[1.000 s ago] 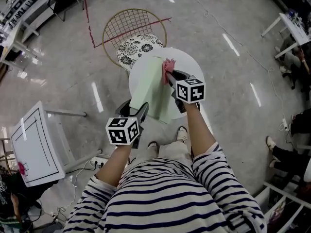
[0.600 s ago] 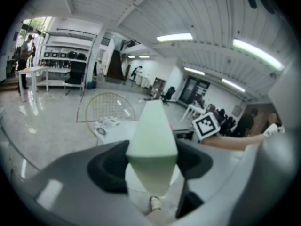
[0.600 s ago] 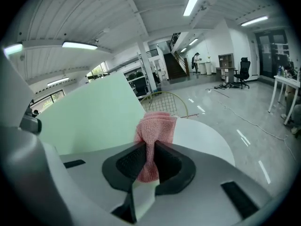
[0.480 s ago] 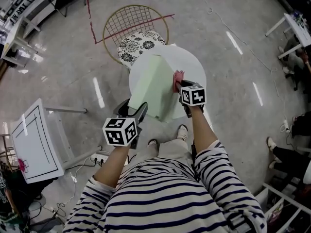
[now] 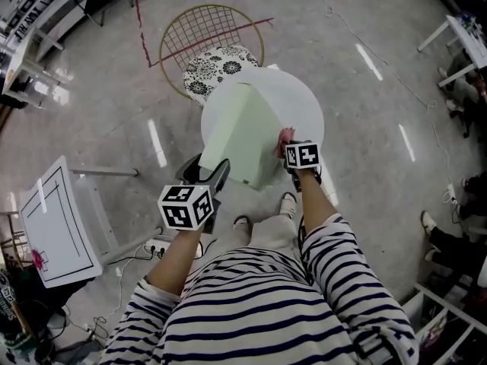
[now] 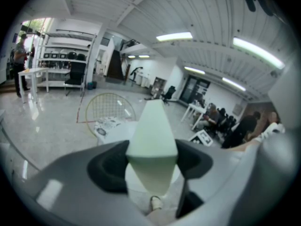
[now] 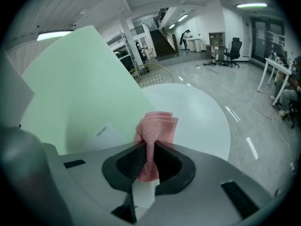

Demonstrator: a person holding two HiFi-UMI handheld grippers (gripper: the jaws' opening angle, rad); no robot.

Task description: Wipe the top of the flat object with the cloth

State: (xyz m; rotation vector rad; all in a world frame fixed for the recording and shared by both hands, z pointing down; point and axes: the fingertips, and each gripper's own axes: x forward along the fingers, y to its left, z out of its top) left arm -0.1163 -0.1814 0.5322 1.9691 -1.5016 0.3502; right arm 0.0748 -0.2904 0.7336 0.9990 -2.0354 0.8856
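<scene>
Right gripper (image 5: 289,147) now nearer the person than a second ago, drawn from the board's 12 o'clock end to its 3 o'clock edge; jaws pinched on pink cloth (image 5: 286,136). Pale green flat board (image 5: 245,124) on round white table (image 5: 300,97), overhanging its 6 o'clock rim. Left gripper (image 5: 214,175) clamps the board's 7 o'clock corner. Wire chair (image 5: 217,67) at the table's 11 o'clock

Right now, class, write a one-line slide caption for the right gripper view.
Right tongs pinch a folded pink cloth beside a pale green board over a round white table.
</scene>
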